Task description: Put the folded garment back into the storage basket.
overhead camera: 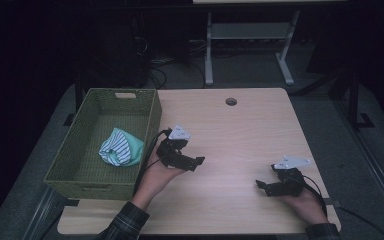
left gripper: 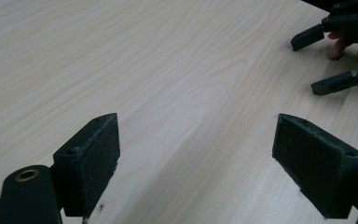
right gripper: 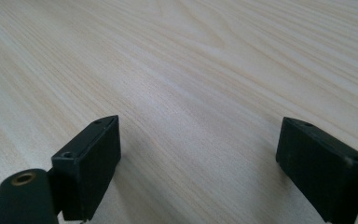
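Observation:
A bundle of green and striped cloth (overhead camera: 121, 147) lies inside the green woven basket (overhead camera: 149, 120) at the table's left. Just right of the basket, my left gripper (overhead camera: 199, 161) hovers low over the table with its jaws spread wide and nothing between them; in the left gripper view the gripper (left gripper: 196, 161) looks across bare wood. Near the front right corner my right gripper (overhead camera: 261, 186) rests low, pointing left, open and empty. The right gripper (right gripper: 198, 163) faces plain tabletop. The right gripper (left gripper: 328, 60) and a fingertip appear far off in the left gripper view.
The light wooden table (overhead camera: 240, 130) has a round cable hole (overhead camera: 231, 101) near its far edge. Cables trail from both grippers. Beyond the table stand the white legs of another desk (overhead camera: 208, 50) on a dark floor.

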Demonstrator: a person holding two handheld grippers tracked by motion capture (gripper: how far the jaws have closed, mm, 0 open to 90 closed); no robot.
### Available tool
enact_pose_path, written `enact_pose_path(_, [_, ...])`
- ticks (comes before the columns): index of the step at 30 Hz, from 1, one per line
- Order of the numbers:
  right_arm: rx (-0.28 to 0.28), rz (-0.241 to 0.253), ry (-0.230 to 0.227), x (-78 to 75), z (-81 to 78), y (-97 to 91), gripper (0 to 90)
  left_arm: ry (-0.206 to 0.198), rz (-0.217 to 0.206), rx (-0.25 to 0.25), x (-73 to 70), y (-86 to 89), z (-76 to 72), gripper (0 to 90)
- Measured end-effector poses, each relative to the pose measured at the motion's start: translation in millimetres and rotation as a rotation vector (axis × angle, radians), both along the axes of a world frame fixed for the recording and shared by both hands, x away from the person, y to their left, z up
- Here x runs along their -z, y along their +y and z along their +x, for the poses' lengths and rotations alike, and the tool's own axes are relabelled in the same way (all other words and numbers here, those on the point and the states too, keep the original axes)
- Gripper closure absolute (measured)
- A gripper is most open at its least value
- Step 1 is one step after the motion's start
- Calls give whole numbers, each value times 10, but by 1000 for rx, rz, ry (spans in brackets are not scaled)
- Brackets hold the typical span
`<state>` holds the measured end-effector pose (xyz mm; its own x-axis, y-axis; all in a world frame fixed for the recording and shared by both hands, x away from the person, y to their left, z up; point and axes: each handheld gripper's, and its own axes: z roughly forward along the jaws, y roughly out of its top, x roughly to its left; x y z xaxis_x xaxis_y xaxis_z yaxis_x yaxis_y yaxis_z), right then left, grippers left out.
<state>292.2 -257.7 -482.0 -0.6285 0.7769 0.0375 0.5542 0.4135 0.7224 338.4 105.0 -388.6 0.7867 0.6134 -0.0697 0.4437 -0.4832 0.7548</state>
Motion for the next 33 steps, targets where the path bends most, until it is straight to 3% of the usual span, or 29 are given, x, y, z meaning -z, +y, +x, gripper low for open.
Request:
enact_pose_path(9, [0,1,0,0,0,0,135,-13,-12,5,199,-36,-39,143])
enact_pose_path(24, [0,0,0,0,0,0,135,-3,44,6,596,-54,-50,143])
enact_pose_path(33, [0,0,1,0,-1,0,135,16,104,6,821,-100,-45,131])
